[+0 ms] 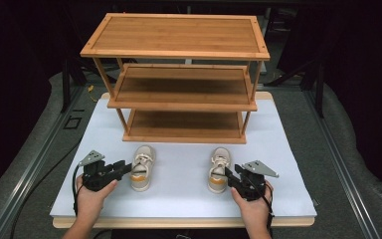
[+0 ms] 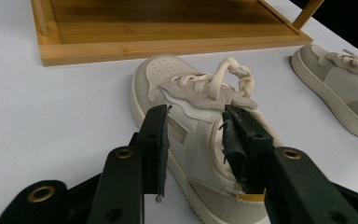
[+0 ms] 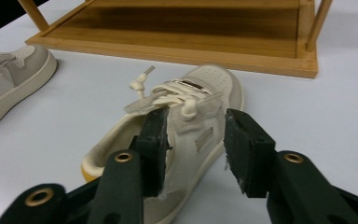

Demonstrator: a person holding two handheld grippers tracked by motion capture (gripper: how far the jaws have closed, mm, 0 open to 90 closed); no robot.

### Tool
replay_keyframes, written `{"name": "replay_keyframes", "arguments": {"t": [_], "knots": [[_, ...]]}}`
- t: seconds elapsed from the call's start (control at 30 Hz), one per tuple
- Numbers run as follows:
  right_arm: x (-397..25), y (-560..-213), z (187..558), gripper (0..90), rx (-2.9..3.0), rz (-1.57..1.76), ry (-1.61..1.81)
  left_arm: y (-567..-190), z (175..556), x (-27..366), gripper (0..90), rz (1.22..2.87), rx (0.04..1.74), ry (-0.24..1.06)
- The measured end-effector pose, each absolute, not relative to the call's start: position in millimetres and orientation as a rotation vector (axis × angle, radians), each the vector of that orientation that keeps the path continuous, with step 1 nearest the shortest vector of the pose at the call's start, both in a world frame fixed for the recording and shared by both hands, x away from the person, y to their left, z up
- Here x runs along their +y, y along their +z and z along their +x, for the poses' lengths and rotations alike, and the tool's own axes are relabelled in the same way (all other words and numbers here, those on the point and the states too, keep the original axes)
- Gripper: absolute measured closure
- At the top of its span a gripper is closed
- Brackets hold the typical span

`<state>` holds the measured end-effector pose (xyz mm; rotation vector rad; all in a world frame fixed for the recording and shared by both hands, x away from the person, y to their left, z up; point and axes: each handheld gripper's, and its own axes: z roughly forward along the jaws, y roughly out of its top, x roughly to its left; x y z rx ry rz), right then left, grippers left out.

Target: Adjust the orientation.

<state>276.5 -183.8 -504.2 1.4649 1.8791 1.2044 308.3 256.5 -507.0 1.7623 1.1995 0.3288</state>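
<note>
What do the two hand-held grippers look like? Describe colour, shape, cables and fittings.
Each hand-held gripper, left and right, is black, with two blocky jaws lined with dark pads. Brass-coloured rivets sit in the jaw arms. A grey three-cornered plate tops each, and a black cable trails behind.

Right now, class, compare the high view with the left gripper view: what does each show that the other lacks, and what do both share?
High view alone: the whole three-tier wooden shelf rack with its top and middle shelves, the person's hands, and the right gripper at the right beige sneaker.
Left gripper view alone: close detail of the left beige sneaker, its knotted laces and perforated toe, with the left gripper open, jaws either side of the shoe's collar.
Both share: the two sneakers, the rack's bottom shelf and the white table surface.
</note>
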Motion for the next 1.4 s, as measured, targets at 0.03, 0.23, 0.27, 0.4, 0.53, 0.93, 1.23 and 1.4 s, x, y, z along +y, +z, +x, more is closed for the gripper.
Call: {"name": "replay_keyframes", "arguments": {"t": [0.03,0.23,0.27,0.4,0.53,0.93,1.23,1.4], "knots": [[-181.9,-505.2,277.3,56.2,1.881,1.466,1.201,-508.0,309.4,254.6,59.5,1.770,1.198,0.333],[-174.5,-512.9,286.4,52.1,1.923,1.480,1.179,-513.5,317.4,239.4,52.7,1.817,1.198,0.312],[-172.8,-514.7,288.3,51.6,1.919,1.486,1.158,-514.2,318.3,237.4,51.4,1.828,1.204,0.322],[-169.9,-522.8,297.1,50.0,1.938,1.524,1.133,-517.9,322.9,233.3,50.6,1.867,1.215,0.359],[-173.0,-523.5,299.6,54.8,1.935,1.570,1.159,-519.2,326.5,234.1,56.1,1.857,1.242,0.349],[-155.9,-522.5,299.5,58.8,2.013,1.539,1.202,-517.9,327.2,207.9,58.1,1.866,1.235,0.287],[-131.1,-522.6,303.1,61.1,2.069,1.464,1.214,-518.5,324.2,177.7,58.1,1.866,1.219,0.268],[-124.1,-522.3,304.5,61.7,2.074,1.477,1.226,-518.8,323.7,165.7,58.2,1.868,1.209,0.264]]}}
